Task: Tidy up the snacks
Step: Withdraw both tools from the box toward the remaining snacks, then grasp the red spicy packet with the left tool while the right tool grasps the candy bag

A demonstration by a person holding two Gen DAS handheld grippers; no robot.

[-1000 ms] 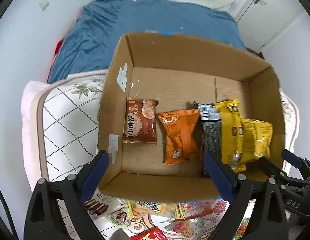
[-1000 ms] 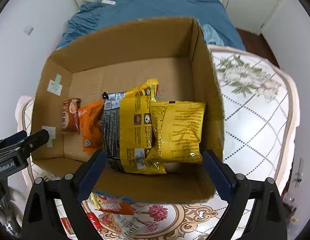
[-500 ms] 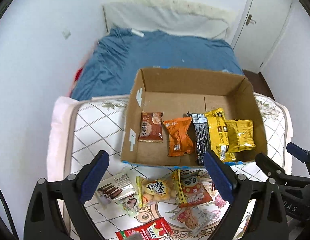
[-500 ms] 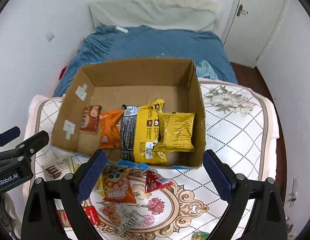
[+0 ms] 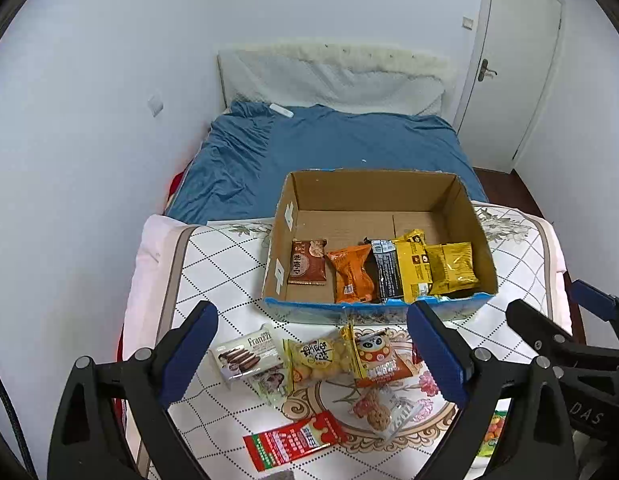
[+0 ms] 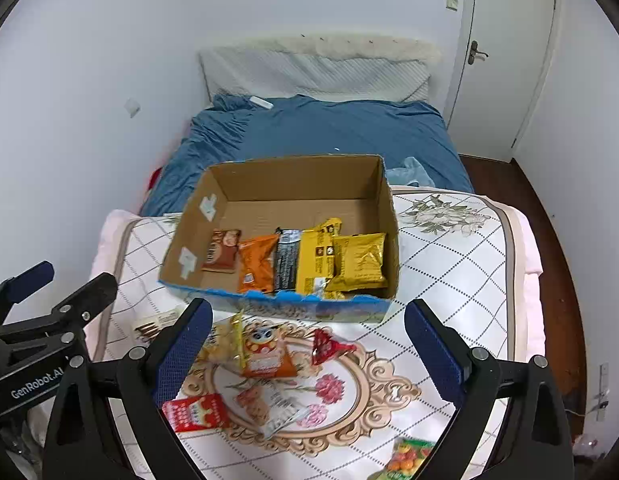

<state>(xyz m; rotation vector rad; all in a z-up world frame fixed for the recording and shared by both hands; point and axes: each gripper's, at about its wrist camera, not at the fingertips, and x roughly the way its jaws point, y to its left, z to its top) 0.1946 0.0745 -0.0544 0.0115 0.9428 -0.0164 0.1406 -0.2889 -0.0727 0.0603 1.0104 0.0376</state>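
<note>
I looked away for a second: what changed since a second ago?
Both grippers, left and right, pulled back and up from the box, so the loose snacks on the mat in front came into view. Nothing was taken or let go; both stay open and empty. The five packets in the box lie as before.

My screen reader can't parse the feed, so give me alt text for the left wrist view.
An open cardboard box on a patterned mat holds a row of snack packets: brown, orange, black and two yellow. More loose packets lie on the mat in front of it, below the open, empty left gripper; the right gripper shows at right.
</note>
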